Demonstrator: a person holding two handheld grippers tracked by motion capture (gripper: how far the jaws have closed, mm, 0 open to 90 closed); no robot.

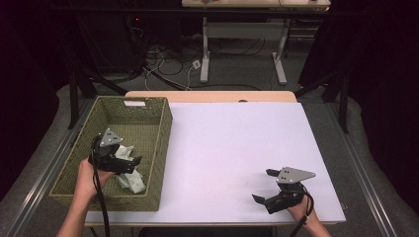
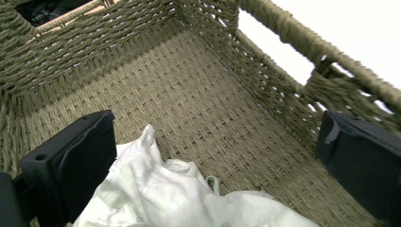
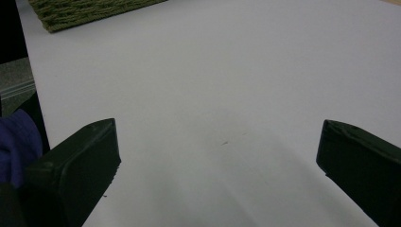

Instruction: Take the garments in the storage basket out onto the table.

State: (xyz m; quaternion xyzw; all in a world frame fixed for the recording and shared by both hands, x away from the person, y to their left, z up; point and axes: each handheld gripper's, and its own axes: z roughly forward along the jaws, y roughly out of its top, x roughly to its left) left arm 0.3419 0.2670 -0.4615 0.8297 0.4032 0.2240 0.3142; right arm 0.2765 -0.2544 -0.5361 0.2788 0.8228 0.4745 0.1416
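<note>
- Hovering my left gripper, jaws apart, over crumpled white cloth lying inside the olive woven rectangular basket.
- Right gripper: jaws apart, idle on the white tabletop.
- Judgement: I lower squarely, then pinch a thick fold.

We see a white worktop with a woven basket along its left edge, long side running away from us. Left hand-held gripper sits over the near half of the basket, jaws apart, just above a crumpled white cloth lying on the basket floor; we can't tell if it touches the cloth. Left hand holds it from the near-left, cable trailing down toward the bottom edge. Right hand-held gripper is over the worktop's near-right corner, well apart from the basket, jaws spread wide and pointing left, grey plate on top. Behind the worktop: a second table's legs and loose cables on the floor.
</note>
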